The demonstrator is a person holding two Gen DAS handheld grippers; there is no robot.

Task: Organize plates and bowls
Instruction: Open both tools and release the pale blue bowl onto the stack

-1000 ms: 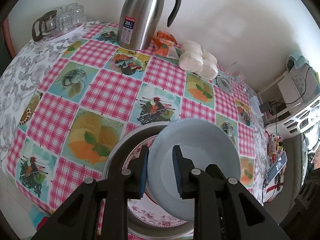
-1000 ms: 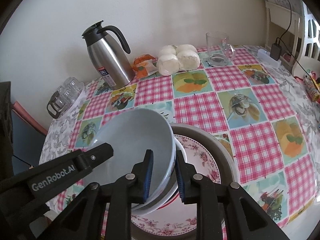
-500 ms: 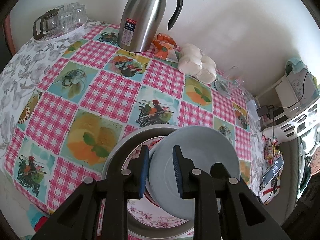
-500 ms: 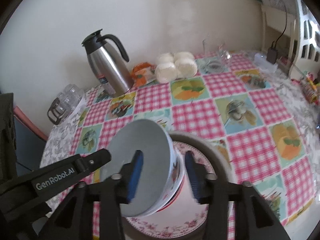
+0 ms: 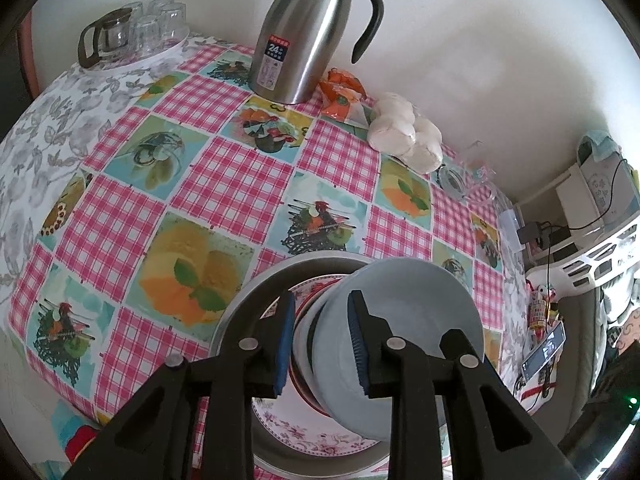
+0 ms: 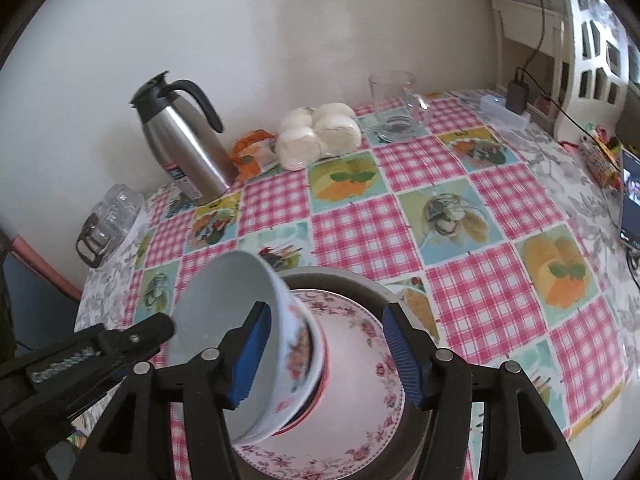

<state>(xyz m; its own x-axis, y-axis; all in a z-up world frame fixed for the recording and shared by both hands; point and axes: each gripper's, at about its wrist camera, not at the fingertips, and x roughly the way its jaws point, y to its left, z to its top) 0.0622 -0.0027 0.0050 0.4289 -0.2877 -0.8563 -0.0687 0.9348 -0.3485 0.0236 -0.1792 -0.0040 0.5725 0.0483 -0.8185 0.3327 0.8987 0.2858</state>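
Note:
A grey-blue bowl (image 5: 412,312) (image 6: 224,304) is nested in a floral white bowl (image 6: 296,354), and both are tipped steeply on their side. They rest on a floral plate (image 6: 360,400) (image 5: 288,428) inside a round metal basin (image 5: 256,292) (image 6: 344,276). My left gripper (image 5: 322,308) pinches the bowls' rim, one pad inside the grey bowl and one outside; its jaws are opening slightly. One of its fingers (image 6: 156,326) shows at the bowl's left edge in the right wrist view. My right gripper (image 6: 326,312) is opening wide, with the floral bowl's wall between its jaws and the right pad well clear.
A steel thermos jug (image 5: 308,32) (image 6: 188,148), an orange snack pack (image 5: 340,92) and bagged white buns (image 5: 404,136) stand along the back wall. A glass teapot with glasses (image 5: 132,32) is at the far left, a glass mug (image 6: 396,104) at the back right.
My right gripper let go of the bowls' rim and spread its jaws. The nested bowls tipped further onto their side. My left gripper's jaws parted a little.

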